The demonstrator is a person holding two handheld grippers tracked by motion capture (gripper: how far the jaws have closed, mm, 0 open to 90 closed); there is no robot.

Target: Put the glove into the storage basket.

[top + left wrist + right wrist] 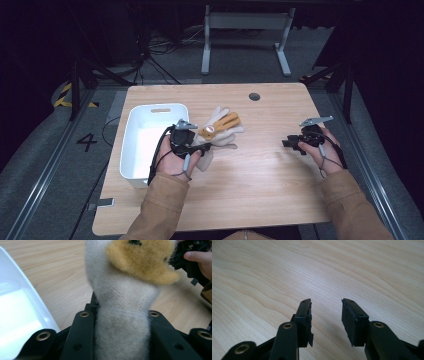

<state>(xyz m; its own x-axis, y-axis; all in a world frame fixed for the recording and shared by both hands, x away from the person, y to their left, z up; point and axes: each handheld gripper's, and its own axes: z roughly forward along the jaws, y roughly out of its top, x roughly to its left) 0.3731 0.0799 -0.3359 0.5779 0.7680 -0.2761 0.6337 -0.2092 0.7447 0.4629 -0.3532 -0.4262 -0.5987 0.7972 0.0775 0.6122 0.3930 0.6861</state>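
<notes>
White bin (pixel 150 142) flanks left tool (pixel 192 148) gripping fuzzy gloves (pixel 122 315); right tool (pixel 325 315) gapes.

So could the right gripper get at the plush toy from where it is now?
Probably yes. The right gripper is open over bare table, with nothing between it and the plush toy. But the left gripper already clamps the toy's near end.

It looked like a lab or recording studio. Beyond the left gripper (pixel 192 141), past the far edge of the wooden table (pixel 260 200), black curtains closed off a dim room, cables (pixel 150 55) trailed over grey carpet, hazard tape (pixel 62 97) marked the floor and a white desk frame (pixel 245 37) stood.
</notes>
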